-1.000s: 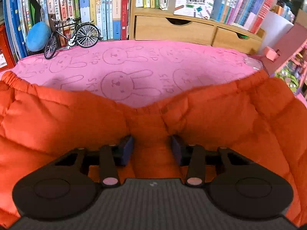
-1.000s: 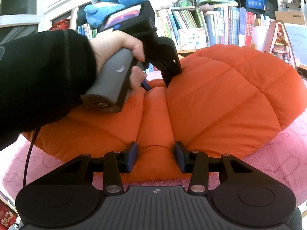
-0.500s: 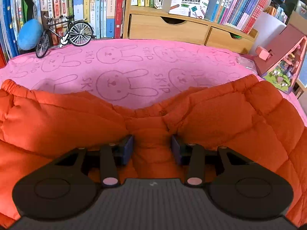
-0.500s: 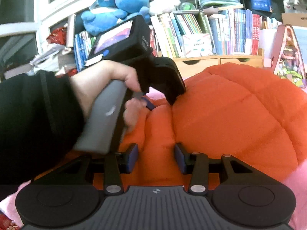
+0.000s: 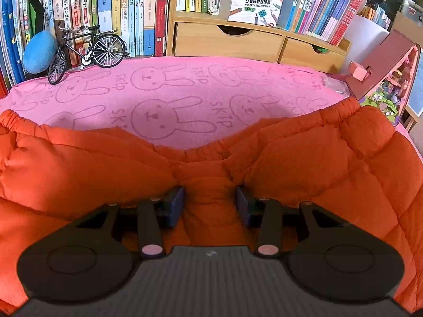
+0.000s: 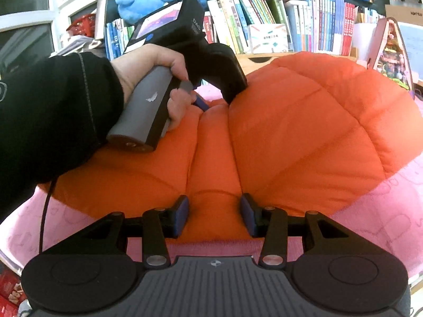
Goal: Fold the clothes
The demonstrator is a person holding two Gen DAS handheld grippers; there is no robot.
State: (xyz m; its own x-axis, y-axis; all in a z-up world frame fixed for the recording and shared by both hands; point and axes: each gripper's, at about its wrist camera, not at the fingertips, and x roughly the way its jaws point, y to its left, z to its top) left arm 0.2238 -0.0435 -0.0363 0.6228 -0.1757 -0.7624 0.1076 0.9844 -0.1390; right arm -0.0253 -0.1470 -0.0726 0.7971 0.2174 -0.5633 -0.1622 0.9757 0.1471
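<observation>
Bookshelf behind pink towel (image 5: 185, 89); orange padded garment (image 6: 304, 121) lies on it. Left gripper (image 5: 210, 202) and right gripper (image 6: 214, 212) each pinch narrow ridge of padding. Soft, puffy, springy, probably slippery; take hold at elastic hem.

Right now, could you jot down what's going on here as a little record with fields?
Garment: puffy orange jacket, quilted, bunched up
Surface: pink bunny-print cloth
Left tongs: closed on a ridge of the jacket near its elastic hem
Right tongs: closed on a ridge at the jacket's near edge
Person: hand in a black sleeve holds the left handle
Background: bookshelf, model bicycle, wooden drawers
</observation>
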